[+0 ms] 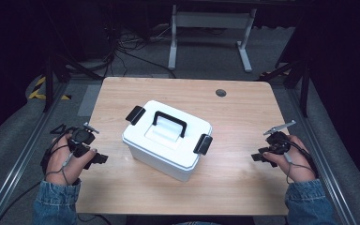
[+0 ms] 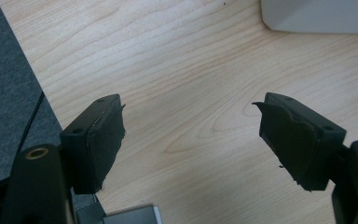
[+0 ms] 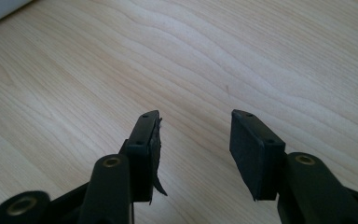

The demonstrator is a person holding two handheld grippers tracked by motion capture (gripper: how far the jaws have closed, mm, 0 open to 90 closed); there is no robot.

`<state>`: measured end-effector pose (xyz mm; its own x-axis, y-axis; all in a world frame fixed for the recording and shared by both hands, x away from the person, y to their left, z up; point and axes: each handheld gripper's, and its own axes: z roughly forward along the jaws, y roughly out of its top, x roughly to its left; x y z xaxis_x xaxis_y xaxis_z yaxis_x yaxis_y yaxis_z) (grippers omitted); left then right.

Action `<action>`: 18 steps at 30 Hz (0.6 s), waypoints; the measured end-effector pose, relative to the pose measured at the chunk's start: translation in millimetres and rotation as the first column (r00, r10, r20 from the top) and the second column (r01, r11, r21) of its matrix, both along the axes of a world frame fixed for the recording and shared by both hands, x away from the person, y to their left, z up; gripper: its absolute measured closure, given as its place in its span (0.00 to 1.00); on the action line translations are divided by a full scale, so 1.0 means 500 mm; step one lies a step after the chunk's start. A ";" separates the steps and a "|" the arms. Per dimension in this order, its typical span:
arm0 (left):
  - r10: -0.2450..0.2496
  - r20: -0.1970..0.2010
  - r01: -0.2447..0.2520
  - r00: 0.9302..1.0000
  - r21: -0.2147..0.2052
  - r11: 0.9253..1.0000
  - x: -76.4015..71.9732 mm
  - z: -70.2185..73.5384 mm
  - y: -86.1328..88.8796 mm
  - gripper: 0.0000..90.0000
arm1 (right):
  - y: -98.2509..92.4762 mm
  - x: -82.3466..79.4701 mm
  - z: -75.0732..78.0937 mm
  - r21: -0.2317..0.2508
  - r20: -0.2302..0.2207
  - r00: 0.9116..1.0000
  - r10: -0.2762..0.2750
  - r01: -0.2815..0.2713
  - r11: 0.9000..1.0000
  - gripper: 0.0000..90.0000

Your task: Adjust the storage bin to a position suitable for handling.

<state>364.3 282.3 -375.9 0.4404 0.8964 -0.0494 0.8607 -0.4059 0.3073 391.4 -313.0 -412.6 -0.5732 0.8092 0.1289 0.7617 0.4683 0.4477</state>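
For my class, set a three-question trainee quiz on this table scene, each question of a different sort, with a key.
1. True or false: the left tool is shut on the box's black handle.
2. Multiple choice: where does the white box stand? A) at the table's far right corner B) near the middle of the wooden table C) on the floor
3. Fill in: the black latch and the one opposite sit at the two ends of the ____.

Key: 1 false, both that tool and the right tool are open over bare wood; 2 B; 3 lid.
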 end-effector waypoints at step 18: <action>-0.030 -0.014 0.030 0.999 0.009 0.999 0.027 0.004 -0.010 0.25 | 0.048 0.010 0.058 0.064 0.074 0.996 0.041 -0.046 0.997 0.59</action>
<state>377.6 277.5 -373.8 0.4667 0.8832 -0.0475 0.8522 -0.4347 0.2911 396.7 -288.9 -383.5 -0.6172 0.7746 0.1381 0.7060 0.4679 0.5316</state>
